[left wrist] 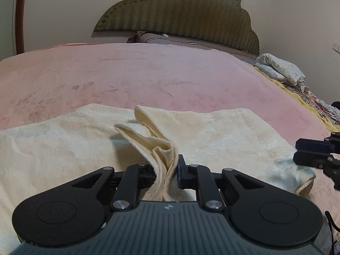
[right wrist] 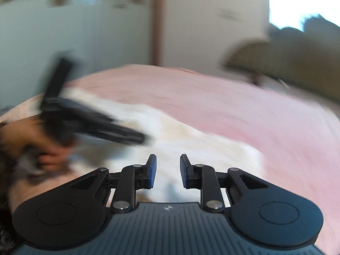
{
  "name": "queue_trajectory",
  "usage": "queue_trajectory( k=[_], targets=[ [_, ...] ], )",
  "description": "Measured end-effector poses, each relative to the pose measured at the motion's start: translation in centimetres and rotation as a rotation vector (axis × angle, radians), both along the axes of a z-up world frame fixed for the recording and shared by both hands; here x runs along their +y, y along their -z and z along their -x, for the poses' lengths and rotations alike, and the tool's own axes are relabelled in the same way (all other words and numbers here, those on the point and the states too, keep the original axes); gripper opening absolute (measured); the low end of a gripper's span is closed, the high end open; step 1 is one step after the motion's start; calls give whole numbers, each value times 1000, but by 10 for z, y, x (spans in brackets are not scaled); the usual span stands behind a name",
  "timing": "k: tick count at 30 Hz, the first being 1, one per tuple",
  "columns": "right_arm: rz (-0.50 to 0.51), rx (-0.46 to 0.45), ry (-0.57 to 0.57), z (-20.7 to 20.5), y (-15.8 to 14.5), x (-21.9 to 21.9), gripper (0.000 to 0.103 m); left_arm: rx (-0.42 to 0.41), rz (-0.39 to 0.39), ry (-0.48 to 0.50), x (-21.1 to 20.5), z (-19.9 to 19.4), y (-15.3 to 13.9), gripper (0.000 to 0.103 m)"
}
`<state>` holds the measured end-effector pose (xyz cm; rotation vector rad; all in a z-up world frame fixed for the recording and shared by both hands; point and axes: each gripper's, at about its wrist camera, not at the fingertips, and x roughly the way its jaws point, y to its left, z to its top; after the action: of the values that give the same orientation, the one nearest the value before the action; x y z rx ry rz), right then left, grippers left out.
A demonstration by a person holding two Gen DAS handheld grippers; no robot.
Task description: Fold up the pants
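Cream pants (left wrist: 223,131) lie spread across the pink blanket, a cuff end at the right (left wrist: 303,182). My left gripper (left wrist: 167,166) is shut on a bunched fold of the pants (left wrist: 161,148), which stands up between its fingers and hides the left pad. In the blurred right wrist view the left gripper (right wrist: 102,127) shows at the left, held by a hand (right wrist: 31,144), over the pants (right wrist: 201,148). My right gripper (right wrist: 167,167) hangs above the cloth, its blue pads (right wrist: 152,170) apart with nothing between them. It also enters the left wrist view at the right edge (left wrist: 312,155).
The pink blanket (left wrist: 148,74) covers a wide bed with an olive padded headboard (left wrist: 180,17) behind. Printed pillows (left wrist: 280,68) and striped bedding (left wrist: 308,97) lie at the far right. A pale wall and a brown door frame (right wrist: 158,21) stand beyond the bed.
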<state>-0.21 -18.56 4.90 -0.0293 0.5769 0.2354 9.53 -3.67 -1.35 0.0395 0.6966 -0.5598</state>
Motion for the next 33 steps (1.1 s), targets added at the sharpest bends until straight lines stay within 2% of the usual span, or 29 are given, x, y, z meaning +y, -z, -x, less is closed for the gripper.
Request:
queue_trajectory(
  k=[2,3,5,7,9,12,14,17,20,21,25,27,30,31,33],
  targets=[
    [21,0,102,9,2,-19,23,20,13,0,3,-2,-2,18],
    [38,-11,112,16,1,-22,23,38,26,-4,5,-4,-2,18],
    [93,-36,86,30,-1,-26,23,71,58,-14,10,-8,-3,18],
    [193,-29,36,50,5,-17,25,89,78,-22,12,-9,-3,18],
    [297,-17,9,52,16,-5,38,89,79,-28,13,-8,-3,18],
    [358,3,-28,60,35,7,39,78,75,-37,15,-1,-8,18],
    [411,-13,-14,61,39,13,39,65,72,-40,19,2,-11,18],
    [499,7,56,42,51,16,39,74,64,-57,22,0,-8,19],
    [547,39,102,40,64,9,54,96,55,-59,21,-1,3,19],
    [540,37,120,41,63,7,58,97,42,-57,19,-1,7,19],
    [412,99,182,36,59,-8,59,77,20,-36,16,3,6,20],
    [359,129,193,34,54,-16,59,81,14,-32,18,1,7,30],
    [265,222,148,31,42,-30,59,105,35,-33,22,-3,8,31],
    [247,223,127,33,34,-31,59,112,41,-32,23,-4,8,32],
    [175,153,79,41,11,-30,59,120,49,-41,22,-5,8,32]
  ],
)
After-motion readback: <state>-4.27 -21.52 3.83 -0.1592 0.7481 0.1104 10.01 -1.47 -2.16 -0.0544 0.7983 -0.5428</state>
